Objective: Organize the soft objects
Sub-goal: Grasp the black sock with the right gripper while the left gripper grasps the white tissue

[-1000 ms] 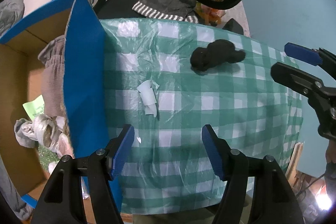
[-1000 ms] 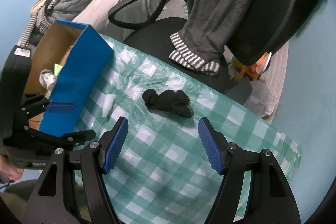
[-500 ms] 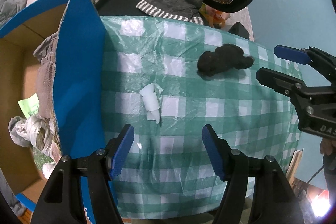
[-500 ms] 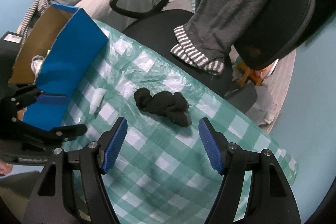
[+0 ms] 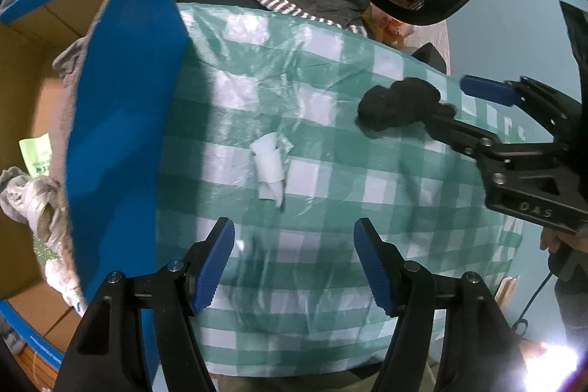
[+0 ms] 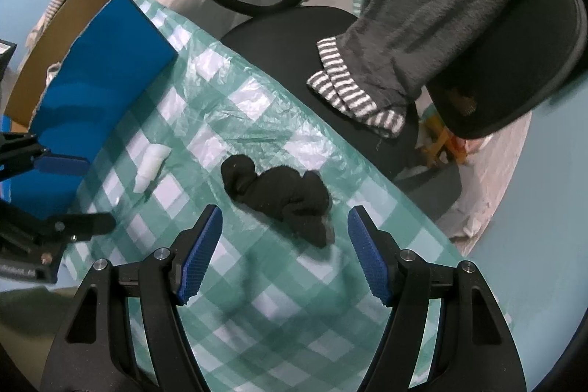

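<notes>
Black sock bundle (image 6: 279, 197) before spread right hand-held gripper (image 6: 284, 250).

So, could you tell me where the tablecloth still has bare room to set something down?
Free: the near strip of tablecloth in front of the left gripper, and the patch between the white scrap and black sock bundle. Crowded: the blue box of soft items, and around the bundle, where the right gripper hovers.

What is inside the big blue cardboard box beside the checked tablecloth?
The blue cardboard box holds a grey knitted garment, a pale crumpled cloth and a green paper slip; its near wall hides the rest.
</notes>
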